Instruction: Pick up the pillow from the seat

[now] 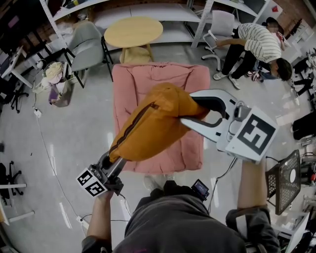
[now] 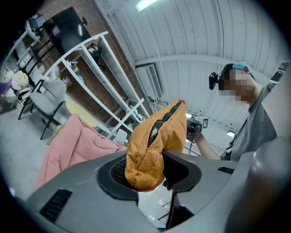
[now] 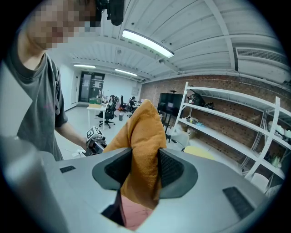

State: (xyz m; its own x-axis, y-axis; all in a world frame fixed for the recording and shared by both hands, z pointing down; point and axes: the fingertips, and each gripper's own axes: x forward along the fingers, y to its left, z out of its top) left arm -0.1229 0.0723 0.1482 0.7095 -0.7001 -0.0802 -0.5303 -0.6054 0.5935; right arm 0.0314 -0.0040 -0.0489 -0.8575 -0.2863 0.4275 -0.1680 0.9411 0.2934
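An orange pillow (image 1: pixel 153 123) with a dark zip hangs in the air above the pink cushioned seat (image 1: pixel 163 79). My left gripper (image 1: pixel 112 163) is shut on the pillow's lower left corner (image 2: pixel 145 164). Over at the upper right end, my right gripper (image 1: pixel 197 113) is shut on the pillow (image 3: pixel 143 154), its pads pinching the fabric from both sides. The pillow stretches between the two grippers, clear of the seat. In the right gripper view the pink seat (image 3: pixel 134 214) shows below the jaws.
A round yellow table (image 1: pixel 133 30) and a grey chair (image 1: pixel 89 44) stand behind the seat. A person in a striped shirt (image 1: pixel 259 44) bends over at the back right. White shelving (image 1: pixel 148 7) lines the back wall. A black mesh chair (image 1: pixel 284 180) sits at my right.
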